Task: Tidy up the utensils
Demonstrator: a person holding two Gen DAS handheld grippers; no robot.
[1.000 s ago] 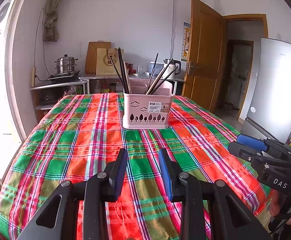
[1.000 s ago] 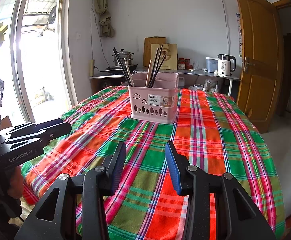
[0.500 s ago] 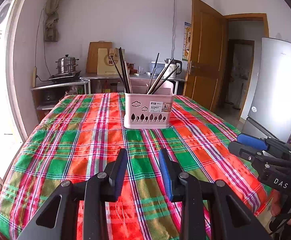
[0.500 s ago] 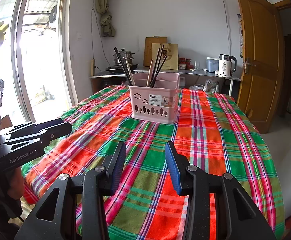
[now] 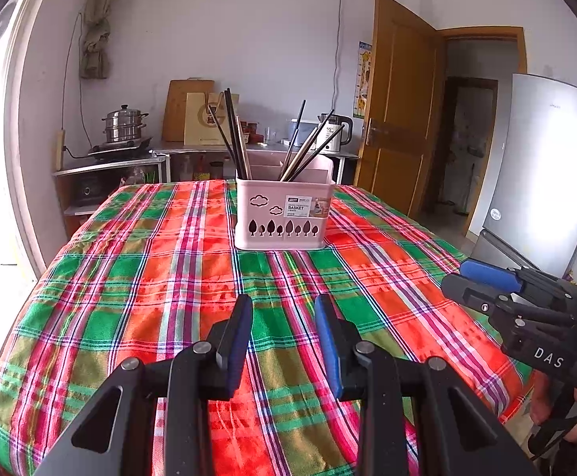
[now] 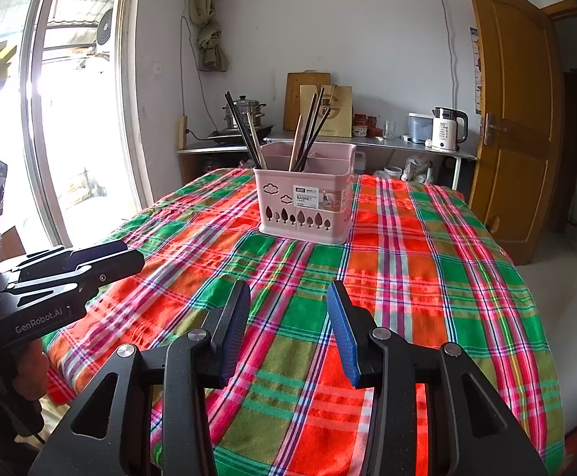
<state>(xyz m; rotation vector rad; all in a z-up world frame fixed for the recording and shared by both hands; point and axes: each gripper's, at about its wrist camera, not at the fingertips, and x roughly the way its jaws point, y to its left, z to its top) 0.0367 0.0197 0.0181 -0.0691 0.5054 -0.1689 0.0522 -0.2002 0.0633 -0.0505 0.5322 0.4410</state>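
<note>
While both tongs, left [image 5: 282, 335] and right [image 6: 288, 327], hover parted and empty over the table [image 5: 137, 277], the chopsticks [image 5: 235, 139] stand in the pink basket [image 5: 284, 214] mid-table, probably light, stiff and slippery, best pinched near their upper ends.

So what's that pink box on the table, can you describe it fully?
The pink basket looks like plastic, with dividers inside, cloud and tree cut-outs and a white label on its front. It stands upright on the plaid tablecloth, far from both grippers. Dark and pale chopsticks lean in two groups inside it.
</note>
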